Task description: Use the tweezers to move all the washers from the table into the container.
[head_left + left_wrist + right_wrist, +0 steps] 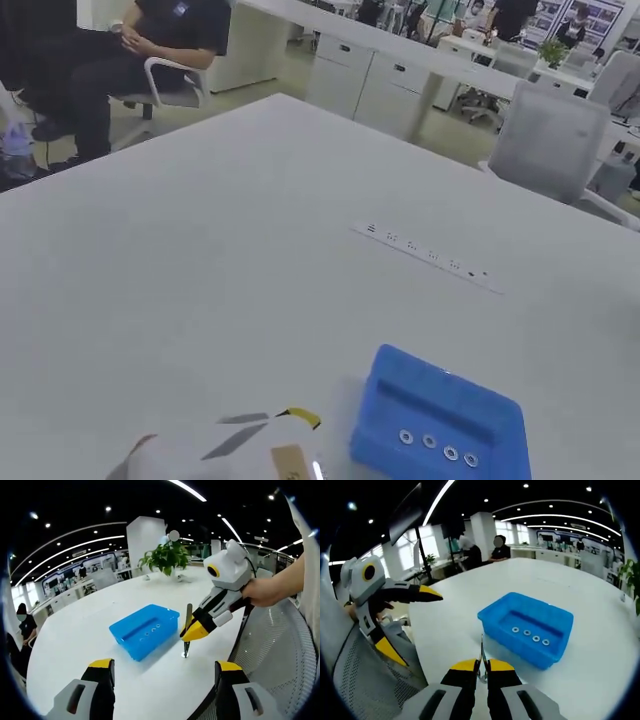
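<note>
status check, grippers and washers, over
Left gripper open. Right gripper shut on tweezers, tips down at table. Four washers in blue container. Nothing between tweezers and container.

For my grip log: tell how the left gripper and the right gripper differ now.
The left gripper stands open, holding nothing; the right gripper is shut on the tweezers. The right gripper aims them down at the table beside the blue container; the left gripper hangs by the table's edge. Both have yellow-tipped jaws.
</note>
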Available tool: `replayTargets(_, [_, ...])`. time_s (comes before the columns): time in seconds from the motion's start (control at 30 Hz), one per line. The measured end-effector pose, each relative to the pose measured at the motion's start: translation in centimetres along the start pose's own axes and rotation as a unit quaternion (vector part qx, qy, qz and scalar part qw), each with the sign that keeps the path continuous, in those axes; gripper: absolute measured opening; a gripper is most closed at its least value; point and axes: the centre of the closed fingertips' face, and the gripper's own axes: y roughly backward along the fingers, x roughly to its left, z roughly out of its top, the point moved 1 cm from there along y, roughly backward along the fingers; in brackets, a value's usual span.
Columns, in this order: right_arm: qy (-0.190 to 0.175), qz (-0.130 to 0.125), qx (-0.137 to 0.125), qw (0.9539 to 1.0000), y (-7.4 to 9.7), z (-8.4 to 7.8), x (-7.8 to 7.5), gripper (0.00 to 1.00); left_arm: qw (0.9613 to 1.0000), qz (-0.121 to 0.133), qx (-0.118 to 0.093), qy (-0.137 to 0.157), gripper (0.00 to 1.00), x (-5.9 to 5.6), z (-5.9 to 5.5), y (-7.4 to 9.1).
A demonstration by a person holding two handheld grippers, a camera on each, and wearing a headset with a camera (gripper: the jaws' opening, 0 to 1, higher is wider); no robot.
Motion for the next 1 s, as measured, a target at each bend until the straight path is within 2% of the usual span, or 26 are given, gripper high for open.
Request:
replayTargets(0.17, [0.001,0.0,-0.002,1.0,-0.01,-0.07,0.0,0.04,1.0,-0.002,0.001,-0.001,0.83,-0.07,-0.03,-0.01])
replayTargets(0.33, [0.054,-0.001,0.015,0.9984,-0.05,-0.28,0.4,0.04,1.0,-0.002,0.0,0.001,0.83,-0.04,0.0,0.04])
replayTargets(0.4, [0.054,0.0,0.025,0.9982,-0.12,-0.66,0.54,0.04,1.0,-0.002,-0.002,0.001,0.83,-0.03,0.08,0.07])
replayTargets(0.57, [0.05,-0.009,0.012,0.9987,0.08,-0.75,0.27,0.03,1.0,-0.002,-0.002,0.003,0.83,-0.02,0.04,0.1])
replayTargets(0.8, [0.051,-0.007,0.01,0.9986,0.1,-0.66,0.27,0.02,1.0,-0.006,0.003,0.0,0.83,-0.23,-0.03,0.03])
replayTargets(0.93, [0.05,-0.015,0.009,0.9986,0.09,-0.59,0.07,0.02,1.0,-0.006,0.004,0.002,0.83,-0.26,-0.11,0.01])
replayTargets(1.0, [0.044,-0.015,0.002,0.9989,0.1,-0.17,0.14,0.02,1.0,-0.008,0.003,0.003,0.83,-0.31,-0.09,0.0])
